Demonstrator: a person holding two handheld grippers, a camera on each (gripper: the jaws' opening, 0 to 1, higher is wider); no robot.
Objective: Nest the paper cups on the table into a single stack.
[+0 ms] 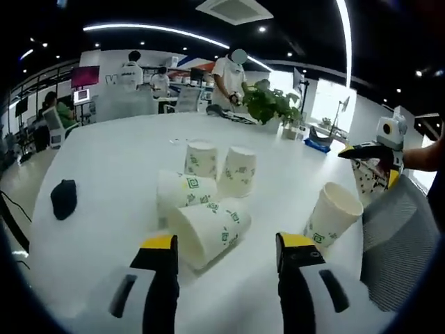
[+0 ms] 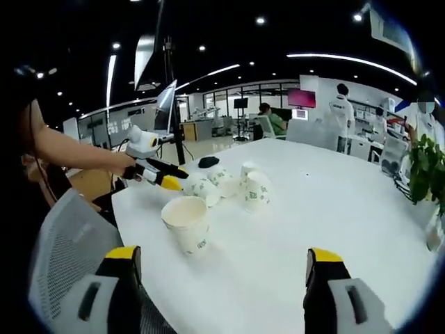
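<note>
Several white paper cups with green print sit on the white table (image 1: 111, 167). One cup (image 1: 208, 229) lies on its side just ahead of my open left gripper (image 1: 228, 242), mouth toward me, with a second lying cup (image 1: 177, 191) behind it. Two upside-down cups (image 1: 201, 158) (image 1: 238, 169) stand farther back. A single cup (image 1: 332, 212) stands mouth up at the right, near the table edge. In the right gripper view that same cup (image 2: 186, 223) stands ahead of my open, empty right gripper (image 2: 224, 256). The left gripper (image 2: 170, 179) reaches in beside the lying cups (image 2: 201, 188).
A small black object (image 1: 64, 198) lies at the table's left. A potted plant (image 1: 268, 104) stands at the far side. A grey mesh chair (image 1: 396, 236) sits against the near table edge. People stand at desks in the background.
</note>
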